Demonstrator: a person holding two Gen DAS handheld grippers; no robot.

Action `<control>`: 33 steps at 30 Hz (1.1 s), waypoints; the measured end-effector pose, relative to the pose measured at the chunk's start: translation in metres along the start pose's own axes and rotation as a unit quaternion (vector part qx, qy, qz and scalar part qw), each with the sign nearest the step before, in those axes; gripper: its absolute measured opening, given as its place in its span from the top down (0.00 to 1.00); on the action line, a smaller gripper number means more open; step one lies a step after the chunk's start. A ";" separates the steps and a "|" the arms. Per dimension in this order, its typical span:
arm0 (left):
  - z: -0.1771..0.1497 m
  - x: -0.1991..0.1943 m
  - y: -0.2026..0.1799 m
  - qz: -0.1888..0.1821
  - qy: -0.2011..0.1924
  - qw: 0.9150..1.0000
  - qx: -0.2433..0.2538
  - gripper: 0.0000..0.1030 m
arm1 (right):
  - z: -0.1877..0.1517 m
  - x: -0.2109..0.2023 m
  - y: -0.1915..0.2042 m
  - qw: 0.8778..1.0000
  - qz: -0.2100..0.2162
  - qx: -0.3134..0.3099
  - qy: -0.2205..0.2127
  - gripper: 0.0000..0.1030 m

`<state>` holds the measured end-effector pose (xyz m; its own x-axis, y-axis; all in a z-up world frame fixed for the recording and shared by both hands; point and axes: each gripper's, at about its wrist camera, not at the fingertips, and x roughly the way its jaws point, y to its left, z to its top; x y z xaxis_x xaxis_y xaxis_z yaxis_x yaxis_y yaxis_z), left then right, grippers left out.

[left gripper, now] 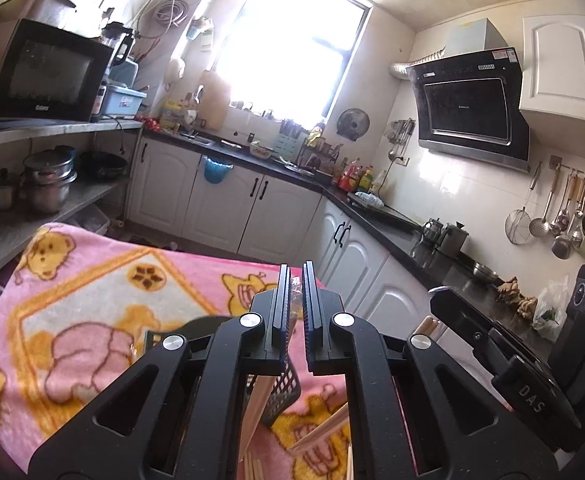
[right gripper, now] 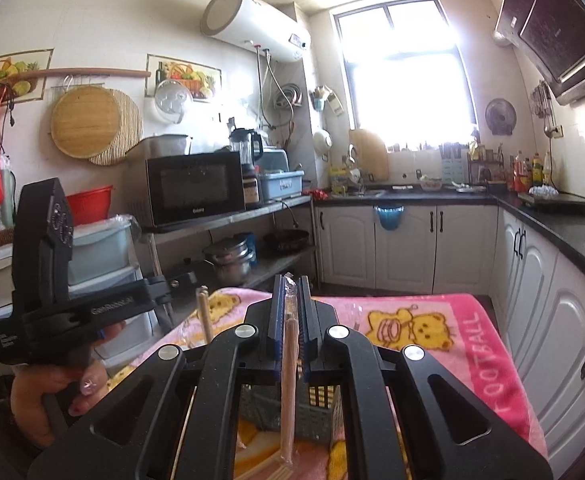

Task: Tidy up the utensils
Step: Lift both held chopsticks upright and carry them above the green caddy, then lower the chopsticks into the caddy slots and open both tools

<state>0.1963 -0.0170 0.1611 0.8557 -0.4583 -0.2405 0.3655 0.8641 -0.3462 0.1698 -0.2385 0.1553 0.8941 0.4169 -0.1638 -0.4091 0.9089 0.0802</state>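
My right gripper (right gripper: pixel 291 312) is shut on a wrapped pair of wooden chopsticks (right gripper: pixel 288 380), held upright above a grey mesh utensil basket (right gripper: pixel 312 412) on the pink blanket. My left gripper (left gripper: pixel 296 304) is nearly closed with a narrow gap; nothing shows between its pads. The same basket (left gripper: pixel 282 392) sits just below it, with chopsticks (left gripper: pixel 258 404) inside. More chopsticks (left gripper: pixel 320 432) lie loose on the blanket. The left gripper's body (right gripper: pixel 52 280) shows at the left of the right wrist view.
The pink cartoon blanket (left gripper: pixel 92 300) covers the table. White cabinets and a black counter (left gripper: pixel 392 232) run along the right. A shelf with a microwave (left gripper: pixel 44 72) and pots stands at the left.
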 end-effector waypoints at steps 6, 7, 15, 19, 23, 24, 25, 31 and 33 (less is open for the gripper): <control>0.025 0.007 -0.009 0.001 -0.017 1.000 0.020 0.97 | 0.020 0.003 -0.006 1.000 -0.004 -0.004 -0.023 0.94; 0.029 0.008 -0.011 0.002 -0.019 1.000 0.022 0.97 | 0.023 0.003 -0.006 1.000 -0.005 -0.005 -0.026 0.94; 0.050 0.024 -0.017 0.013 -0.028 0.999 0.034 0.97 | 0.051 0.015 -0.005 0.999 -0.006 -0.017 -0.049 0.94; 0.058 0.029 -0.017 0.023 -0.038 0.998 0.040 0.97 | 0.059 0.024 -0.003 0.998 -0.004 -0.025 -0.057 0.94; 0.060 0.037 -0.012 0.028 -0.044 0.998 0.034 0.97 | 0.062 0.033 -0.002 0.997 -0.003 -0.036 -0.062 0.94; 0.060 0.040 -0.009 0.031 -0.044 0.998 0.032 0.97 | 0.063 0.036 -0.001 0.997 -0.005 -0.040 -0.064 0.94; 0.060 0.042 -0.008 0.032 -0.043 0.998 0.031 0.97 | 0.063 0.038 -0.002 0.997 -0.005 -0.042 -0.065 0.94; 0.051 0.056 0.006 0.046 -0.034 0.998 0.021 0.97 | 0.056 0.054 -0.005 0.997 -0.013 -0.048 -0.063 0.94; 0.045 0.060 0.010 0.049 -0.032 0.998 0.018 0.97 | 0.049 0.061 -0.006 0.997 -0.015 -0.048 -0.059 0.94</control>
<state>0.2675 -0.0262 0.1843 0.9094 -0.3576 -0.2123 0.2908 0.9118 -0.2899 0.2357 -0.2193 0.1934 0.9194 0.3905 -0.0470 -0.3917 0.9199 -0.0180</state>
